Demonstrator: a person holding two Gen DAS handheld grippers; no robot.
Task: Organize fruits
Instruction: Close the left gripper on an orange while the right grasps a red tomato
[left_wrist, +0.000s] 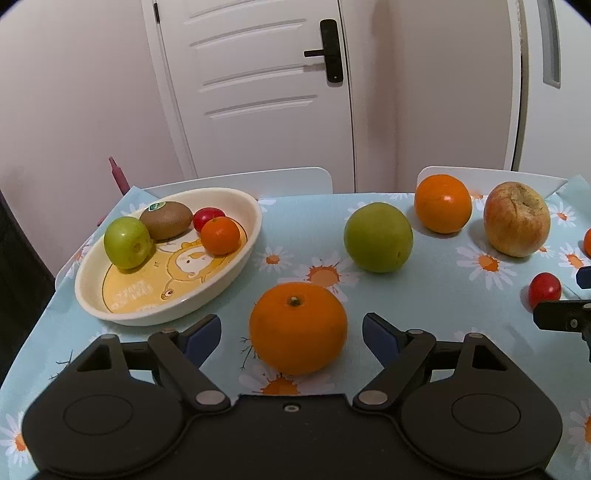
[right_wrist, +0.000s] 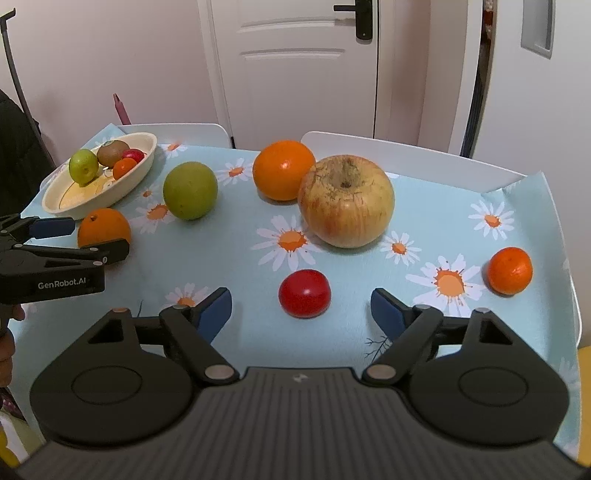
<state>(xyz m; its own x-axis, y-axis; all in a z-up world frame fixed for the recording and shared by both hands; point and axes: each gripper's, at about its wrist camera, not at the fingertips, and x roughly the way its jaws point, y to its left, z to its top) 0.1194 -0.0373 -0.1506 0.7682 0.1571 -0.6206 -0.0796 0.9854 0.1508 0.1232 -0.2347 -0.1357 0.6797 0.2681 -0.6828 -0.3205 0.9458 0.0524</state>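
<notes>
left gripper (left_wrist: 291, 338) open, jaws either side of an orange (left_wrist: 298, 328) near the tablecloth's (left_wrist: 303, 236) front edge, pads not touching. right gripper (right_wrist: 301, 312) open, a red tomato (right_wrist: 304, 293) just ahead, nothing held. bowl (left_wrist: 236, 251) sits at far left corner.

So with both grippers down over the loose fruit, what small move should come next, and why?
Probably close the left gripper on the orange: the fruit sits centred between the open jaws, with a gap at each pad, and the plate with sorted fruit is just to its left. The right gripper likewise brackets the red tomato and could close next.
</notes>
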